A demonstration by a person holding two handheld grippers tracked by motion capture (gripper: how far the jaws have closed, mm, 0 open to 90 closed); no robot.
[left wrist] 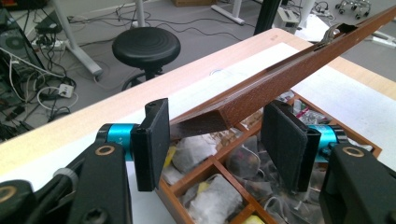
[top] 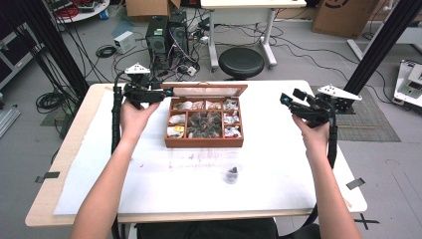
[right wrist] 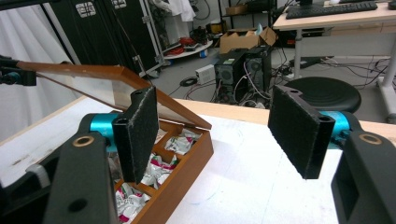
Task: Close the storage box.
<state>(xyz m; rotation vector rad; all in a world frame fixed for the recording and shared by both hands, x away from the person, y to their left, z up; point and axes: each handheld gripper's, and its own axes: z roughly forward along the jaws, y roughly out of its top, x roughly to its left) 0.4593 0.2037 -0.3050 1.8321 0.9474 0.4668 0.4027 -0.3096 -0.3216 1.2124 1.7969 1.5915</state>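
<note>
Our left hand-held gripper point(left wrist: 215, 144) is spread around the corner of the raised glass-paned wooden lid point(left wrist: 289, 74) of the brown compartmented tea box point(top: 204, 124), mid-bench; we should guide it slowly. Our right hand-held gripper point(right wrist: 224, 126) hangs spread, apart.

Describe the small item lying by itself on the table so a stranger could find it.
Start at the white-topped table and find the brown wooden compartment box near its middle. Nearer the person, the small dark-and-clear packet lies alone on bare surface, while every other packet sits inside the box.
</note>
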